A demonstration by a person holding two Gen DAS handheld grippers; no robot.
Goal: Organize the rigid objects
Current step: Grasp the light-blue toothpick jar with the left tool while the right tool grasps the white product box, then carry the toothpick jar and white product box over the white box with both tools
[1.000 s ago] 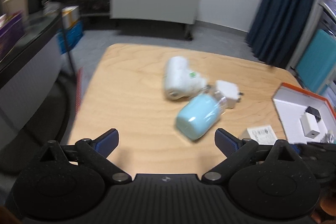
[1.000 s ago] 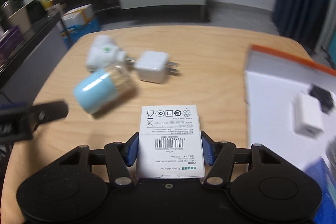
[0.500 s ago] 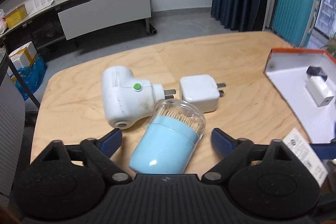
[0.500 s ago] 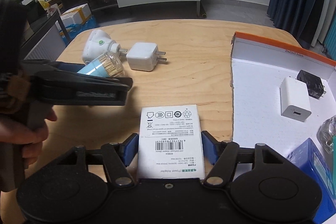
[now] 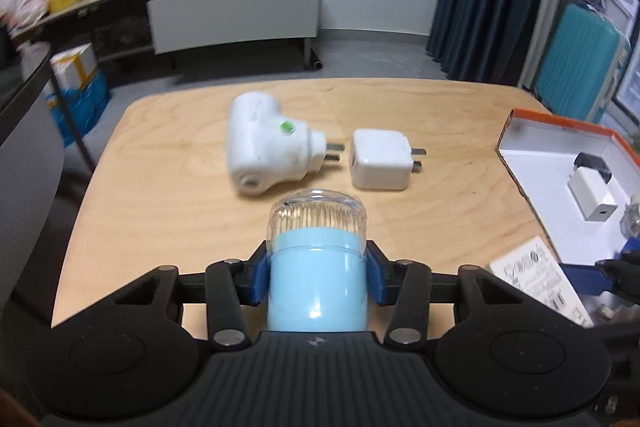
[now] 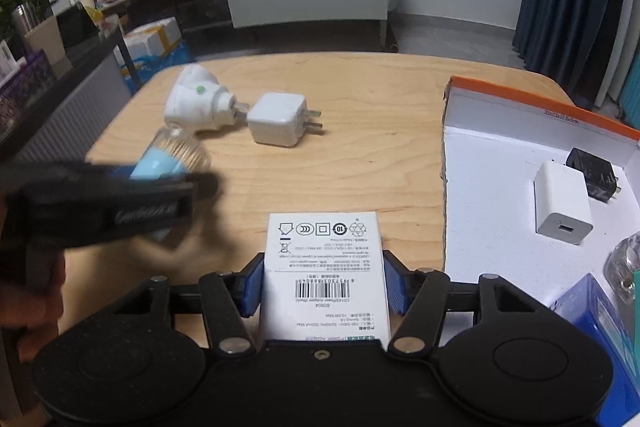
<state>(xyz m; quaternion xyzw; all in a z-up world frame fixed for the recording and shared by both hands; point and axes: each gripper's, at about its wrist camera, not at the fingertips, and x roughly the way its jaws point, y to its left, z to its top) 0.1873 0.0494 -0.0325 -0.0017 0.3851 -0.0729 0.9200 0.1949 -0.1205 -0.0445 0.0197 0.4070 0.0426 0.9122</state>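
Note:
My left gripper [image 5: 317,277] is shut on a light-blue toothpick jar [image 5: 318,267] with a clear cap, held over the wooden table [image 5: 168,195]; the jar also shows in the right wrist view [image 6: 168,159]. My right gripper [image 6: 323,287] is shut on a white adapter box [image 6: 326,267] with a barcode, seen from the left wrist view [image 5: 536,279] too. A white plug-in device with a green dot [image 5: 268,151] and a white square charger [image 5: 380,159] lie on the table beyond.
An orange-rimmed white tray [image 6: 520,107] on the right holds a white charger [image 6: 562,203], a black charger [image 6: 592,173], a clear item and a blue box [image 6: 596,319]. A teal suitcase [image 5: 580,59] and shelves stand beyond the table.
My left gripper has closed on the blue jar, which was lying between its open fingers, and has lifted it. The right gripper still holds the white box, near the tray.

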